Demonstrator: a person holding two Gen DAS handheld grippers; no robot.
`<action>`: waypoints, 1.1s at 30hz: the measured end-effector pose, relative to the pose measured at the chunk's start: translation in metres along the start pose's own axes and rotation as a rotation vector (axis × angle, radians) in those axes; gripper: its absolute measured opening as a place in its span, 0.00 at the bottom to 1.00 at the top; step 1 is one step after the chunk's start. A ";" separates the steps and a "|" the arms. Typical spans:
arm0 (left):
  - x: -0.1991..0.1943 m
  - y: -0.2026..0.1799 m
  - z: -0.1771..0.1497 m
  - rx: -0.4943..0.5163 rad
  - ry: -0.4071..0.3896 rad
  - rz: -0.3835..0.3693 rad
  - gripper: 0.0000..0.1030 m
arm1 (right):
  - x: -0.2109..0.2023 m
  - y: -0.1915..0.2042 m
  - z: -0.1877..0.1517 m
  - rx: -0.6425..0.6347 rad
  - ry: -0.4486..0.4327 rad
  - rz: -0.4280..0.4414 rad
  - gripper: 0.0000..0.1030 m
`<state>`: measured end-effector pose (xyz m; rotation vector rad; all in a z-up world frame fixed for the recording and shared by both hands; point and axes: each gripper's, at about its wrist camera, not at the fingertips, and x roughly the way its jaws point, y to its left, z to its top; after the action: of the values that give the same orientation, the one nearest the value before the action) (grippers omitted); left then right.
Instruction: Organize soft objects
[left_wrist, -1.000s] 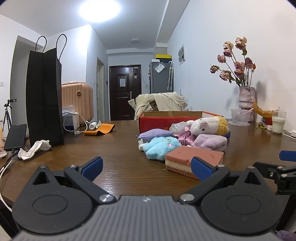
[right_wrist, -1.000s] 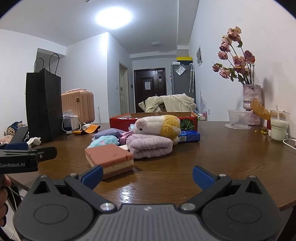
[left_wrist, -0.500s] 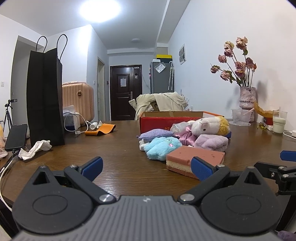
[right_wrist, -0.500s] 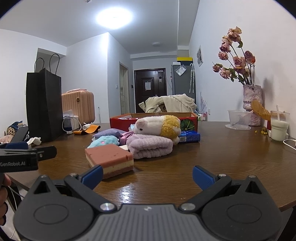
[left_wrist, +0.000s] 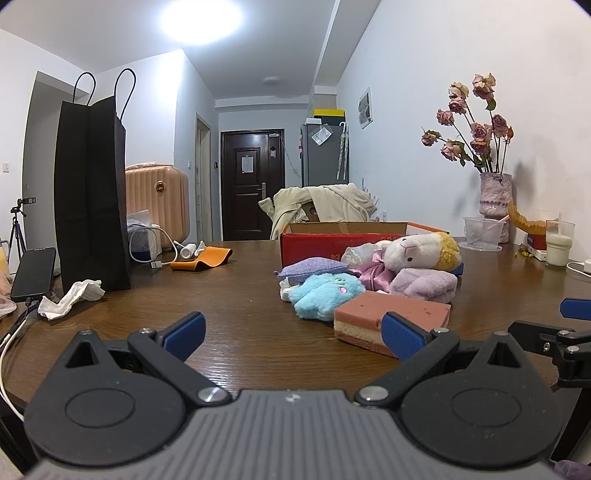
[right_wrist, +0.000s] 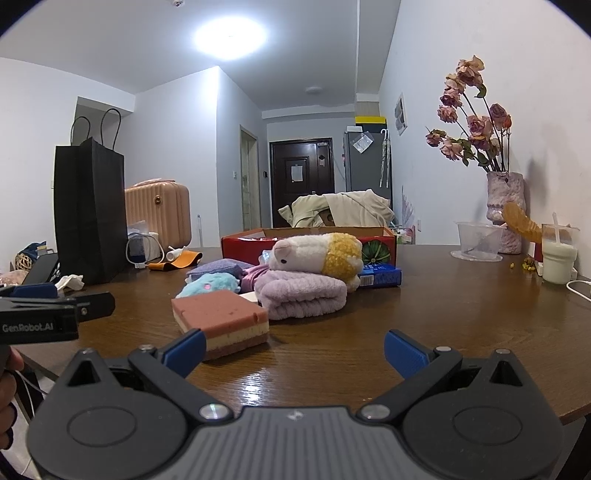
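Note:
A pile of soft things lies mid-table: a pink layered sponge (left_wrist: 391, 319) (right_wrist: 221, 319), a blue fluffy toy (left_wrist: 325, 293) (right_wrist: 210, 285), a lilac rolled towel (left_wrist: 424, 284) (right_wrist: 303, 295), a white and yellow plush (left_wrist: 421, 249) (right_wrist: 317, 251) and a purple pouch (left_wrist: 312, 267) (right_wrist: 218, 267). A red cardboard box (left_wrist: 332, 236) (right_wrist: 314, 238) stands behind them. My left gripper (left_wrist: 291, 334) is open and empty, in front of the sponge. My right gripper (right_wrist: 293, 350) is open and empty, to the right of the sponge.
A tall black paper bag (left_wrist: 90, 195), a crumpled tissue (left_wrist: 68, 297) and a phone (left_wrist: 33, 273) are at the left. A vase of dried roses (right_wrist: 504, 210), a plastic bowl (right_wrist: 476, 242) and a milk cup (right_wrist: 557, 258) stand at the right by the wall.

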<state>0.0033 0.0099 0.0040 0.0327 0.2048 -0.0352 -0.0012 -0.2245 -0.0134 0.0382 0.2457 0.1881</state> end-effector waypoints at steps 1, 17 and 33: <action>0.000 0.000 0.000 -0.001 0.000 0.000 1.00 | 0.000 0.000 0.000 -0.001 0.000 0.001 0.99; 0.002 0.001 0.002 -0.004 0.009 -0.006 1.00 | 0.001 0.001 -0.001 -0.006 0.008 0.017 0.89; 0.023 0.012 0.017 -0.054 0.029 -0.141 0.99 | 0.009 0.004 0.008 -0.003 0.031 0.108 0.56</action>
<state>0.0301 0.0201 0.0161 -0.0346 0.2367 -0.1697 0.0085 -0.2193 -0.0078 0.0453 0.2749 0.2963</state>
